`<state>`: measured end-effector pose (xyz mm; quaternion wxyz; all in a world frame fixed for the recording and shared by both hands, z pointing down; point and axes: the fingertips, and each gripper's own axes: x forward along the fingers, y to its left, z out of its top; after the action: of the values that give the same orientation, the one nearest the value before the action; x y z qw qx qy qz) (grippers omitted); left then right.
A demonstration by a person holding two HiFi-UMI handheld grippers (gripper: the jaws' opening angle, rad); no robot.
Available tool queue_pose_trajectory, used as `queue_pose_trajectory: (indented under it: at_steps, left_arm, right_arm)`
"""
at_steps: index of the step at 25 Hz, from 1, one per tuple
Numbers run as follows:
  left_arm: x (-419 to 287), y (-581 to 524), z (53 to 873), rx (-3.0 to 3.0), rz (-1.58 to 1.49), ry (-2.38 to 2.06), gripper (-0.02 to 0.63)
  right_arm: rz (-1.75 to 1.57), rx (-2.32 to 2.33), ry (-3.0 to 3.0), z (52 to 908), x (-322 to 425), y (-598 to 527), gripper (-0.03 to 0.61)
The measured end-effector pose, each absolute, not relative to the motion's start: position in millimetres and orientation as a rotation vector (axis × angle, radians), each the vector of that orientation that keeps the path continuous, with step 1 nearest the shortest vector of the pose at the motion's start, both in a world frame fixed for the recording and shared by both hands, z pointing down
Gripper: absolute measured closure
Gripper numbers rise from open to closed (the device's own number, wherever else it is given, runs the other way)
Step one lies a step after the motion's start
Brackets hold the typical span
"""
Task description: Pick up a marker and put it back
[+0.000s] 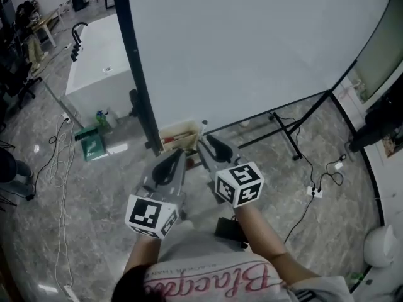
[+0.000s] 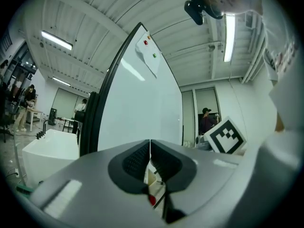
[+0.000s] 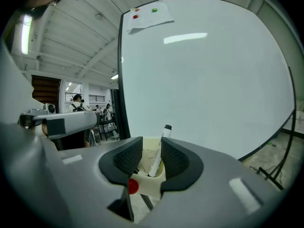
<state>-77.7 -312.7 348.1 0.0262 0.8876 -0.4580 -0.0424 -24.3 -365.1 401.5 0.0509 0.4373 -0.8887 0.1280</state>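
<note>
Grippers facing the marker holder (image 3: pixel 145 186), a beige open box. We are holding the left gripper (image 2: pixel 150 146) just short of the holder, its jaws pressed together with nothing between them. We are holding the right gripper (image 3: pixel 151 146) beside it, aimed into the holder, its jaws standing apart. The marker (image 3: pixel 158 151) is showing in the gap beyond the pads, and the pads are not touching it.

The marker is standing in the holder and leaning, with its white barrel down inside and its dark cap above the rim. We are judging it light, rigid and smooth-skinned, so apt to slip or swing if pinched at the cap. We are taking the upper barrel, just above the holder's rim, as the sound place to close on, squarely across its width. Other slim things are lying in the holder around it, though we cannot tell what they are. The holder's walls are leaving the pads little room lower down.

Right behind the holder the whiteboard (image 1: pixel 252 49) is rising. Its black frame (image 1: pixel 138 74) is running up close beside the holder, limiting any approach from that side. Farther from the holder, the stand's legs (image 1: pixel 285 135) and a power strip with its cables (image 1: pixel 313 192) are lying on the floor. A white counter (image 1: pixel 101 61) is standing well beyond the holder. None of these is crossing the reach.
</note>
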Motion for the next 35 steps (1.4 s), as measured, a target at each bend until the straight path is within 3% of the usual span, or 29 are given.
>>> queue_pose_trajectory:
  at_steps: [20, 35]
  left_arm:
    - [-85.2, -341.4, 347.1, 2.675, -0.177, -1.501, 0.617]
    - [-92.6, -335.8, 312.8, 2.715, -0.26, -1.569, 0.617]
  right_arm:
    - [0.46, 1.256, -2.733, 399.8, -29.2, -395.8, 0.512]
    - [0.208, 1.299, -2.944, 297.8, -15.4, -357.0, 0.512]
